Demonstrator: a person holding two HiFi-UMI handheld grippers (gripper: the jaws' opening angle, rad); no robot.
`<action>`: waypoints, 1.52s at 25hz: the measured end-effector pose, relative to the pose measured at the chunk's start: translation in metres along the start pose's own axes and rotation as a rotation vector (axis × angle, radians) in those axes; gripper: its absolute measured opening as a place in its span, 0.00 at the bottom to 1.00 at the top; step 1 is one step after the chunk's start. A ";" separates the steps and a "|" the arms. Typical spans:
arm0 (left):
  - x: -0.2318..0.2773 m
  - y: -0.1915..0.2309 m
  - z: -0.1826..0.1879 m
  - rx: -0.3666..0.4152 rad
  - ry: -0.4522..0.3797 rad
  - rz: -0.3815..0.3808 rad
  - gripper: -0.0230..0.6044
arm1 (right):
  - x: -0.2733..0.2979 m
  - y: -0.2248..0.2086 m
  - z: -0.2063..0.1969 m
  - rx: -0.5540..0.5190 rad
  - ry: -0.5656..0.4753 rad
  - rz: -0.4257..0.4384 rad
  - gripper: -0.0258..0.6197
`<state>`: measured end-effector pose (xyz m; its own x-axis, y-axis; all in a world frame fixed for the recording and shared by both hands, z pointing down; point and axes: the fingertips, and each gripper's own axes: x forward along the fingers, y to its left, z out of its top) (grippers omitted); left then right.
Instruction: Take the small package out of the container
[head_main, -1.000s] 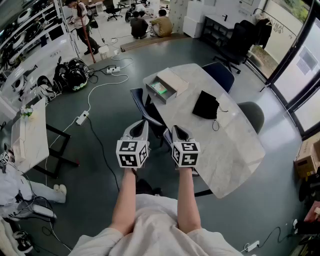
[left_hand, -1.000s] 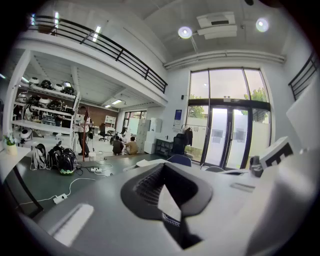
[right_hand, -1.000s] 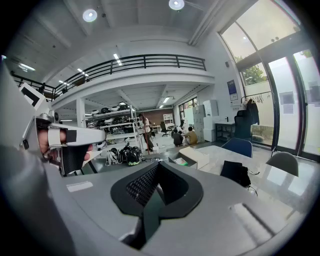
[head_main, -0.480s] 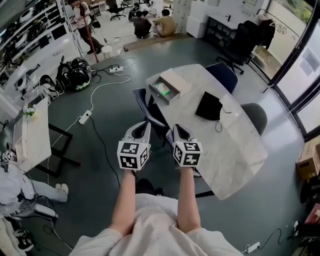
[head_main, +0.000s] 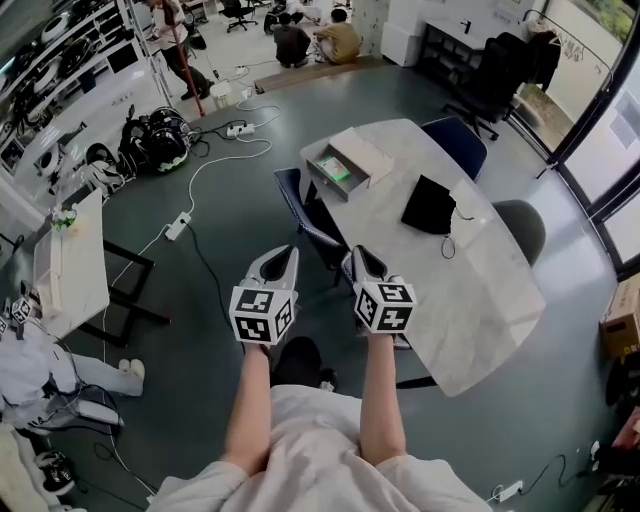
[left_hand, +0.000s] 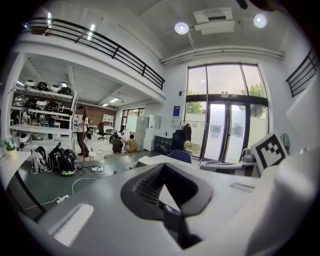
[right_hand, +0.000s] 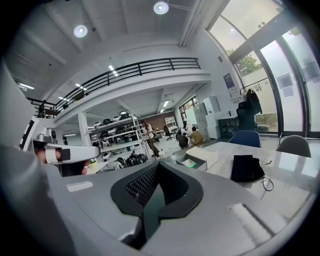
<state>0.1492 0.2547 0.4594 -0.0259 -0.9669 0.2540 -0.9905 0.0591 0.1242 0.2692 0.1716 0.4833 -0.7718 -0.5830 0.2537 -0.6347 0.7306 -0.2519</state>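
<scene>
Now, left hand-held gripper (head_main: 284, 257): pressed together, empty.
Right hand-held gripper (head_main: 358, 256): pressed together, empty, cube (head_main: 385, 306) rolled slightly since before.
Small package (head_main: 334, 168): unmoved inside container (head_main: 322, 181), 12 o'clock on counter (head_main: 470, 290).

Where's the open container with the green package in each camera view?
Head view: the container sits upper centre, on the table's left end.
Left gripper view: container, probably the pale block just above the jaws.
Right gripper view: container right of centre, above the jaws.
Shared landmark: the blue chair behind the table.
</scene>
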 end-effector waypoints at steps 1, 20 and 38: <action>0.001 0.001 -0.001 -0.004 0.000 0.001 0.12 | 0.000 0.000 -0.002 -0.003 0.004 0.001 0.04; 0.146 0.092 0.019 -0.029 0.075 -0.128 0.12 | 0.114 -0.022 0.009 0.029 0.049 0.025 0.04; 0.230 0.194 0.016 0.022 0.165 -0.345 0.12 | 0.225 -0.020 0.024 0.042 0.035 -0.243 0.04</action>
<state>-0.0513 0.0395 0.5268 0.3296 -0.8759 0.3523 -0.9400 -0.2697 0.2088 0.1075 0.0172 0.5226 -0.5948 -0.7268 0.3436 -0.8033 0.5543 -0.2180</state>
